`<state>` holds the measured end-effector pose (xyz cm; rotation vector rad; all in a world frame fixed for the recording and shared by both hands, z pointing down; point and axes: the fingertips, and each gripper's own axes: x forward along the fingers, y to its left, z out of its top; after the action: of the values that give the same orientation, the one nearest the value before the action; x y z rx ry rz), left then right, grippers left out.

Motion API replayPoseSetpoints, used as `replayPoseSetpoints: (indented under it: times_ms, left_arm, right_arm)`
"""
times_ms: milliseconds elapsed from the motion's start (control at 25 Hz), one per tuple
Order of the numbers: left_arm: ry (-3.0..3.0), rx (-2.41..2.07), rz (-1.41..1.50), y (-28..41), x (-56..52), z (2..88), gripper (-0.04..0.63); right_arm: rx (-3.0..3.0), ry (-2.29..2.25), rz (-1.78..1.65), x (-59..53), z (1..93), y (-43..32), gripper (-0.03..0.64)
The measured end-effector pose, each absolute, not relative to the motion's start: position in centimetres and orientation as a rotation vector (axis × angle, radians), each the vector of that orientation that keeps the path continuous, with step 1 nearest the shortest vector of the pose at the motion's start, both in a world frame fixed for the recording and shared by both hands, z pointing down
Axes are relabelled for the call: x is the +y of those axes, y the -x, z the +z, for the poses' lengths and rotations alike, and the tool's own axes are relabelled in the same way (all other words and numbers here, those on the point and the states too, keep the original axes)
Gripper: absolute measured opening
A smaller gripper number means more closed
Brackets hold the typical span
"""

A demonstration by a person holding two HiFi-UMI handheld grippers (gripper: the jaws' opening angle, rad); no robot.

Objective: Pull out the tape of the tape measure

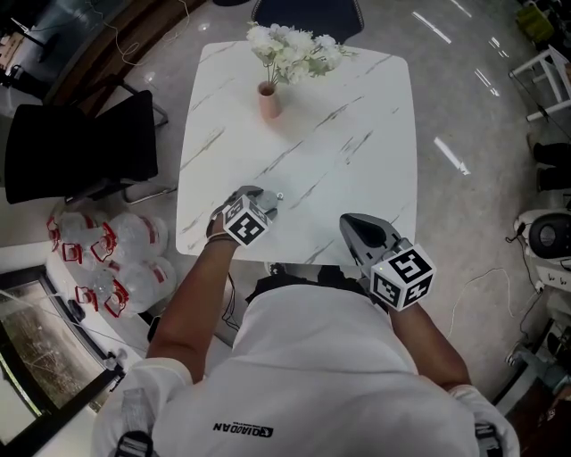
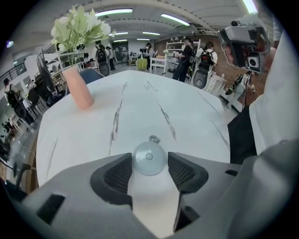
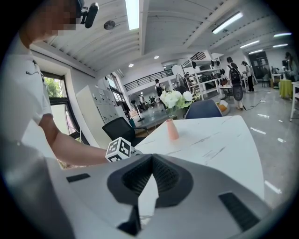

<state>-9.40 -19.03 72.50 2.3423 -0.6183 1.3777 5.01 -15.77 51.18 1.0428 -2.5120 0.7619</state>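
Note:
A small round grey tape measure [image 2: 148, 158] lies flat on the white marble table [image 2: 93, 135], with a little metal ring [image 2: 154, 139] at its far side. My left gripper [image 2: 149, 157] points steeply down at it. Its jaws stand open, with the case between the tips; I cannot tell whether the pads touch it. In the head view the left gripper [image 1: 267, 203] is near the table's front left, and the tape measure [image 1: 279, 195] barely shows beyond it. My right gripper [image 1: 351, 225] hovers shut and empty over the table's front edge, seen shut in its own view [image 3: 150, 157].
A pink vase of white flowers [image 1: 269, 98] stands at the far side of the table [image 1: 357, 116]. A black chair [image 1: 80, 152] and several plastic bottles [image 1: 116, 259] are on the floor to the left. Another chair [image 1: 308, 13] is beyond the table.

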Motion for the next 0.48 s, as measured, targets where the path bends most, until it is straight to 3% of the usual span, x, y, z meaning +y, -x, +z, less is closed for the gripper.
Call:
replayPoseSetpoints:
  times_ms: [480]
  left_arm:
    - [-2.320,-0.610,1.398,9.33,-19.08,71.99,0.222]
  right_arm:
    - [-2.525,-1.092,0.742,-15.66,50.25,-5.61,0.006]
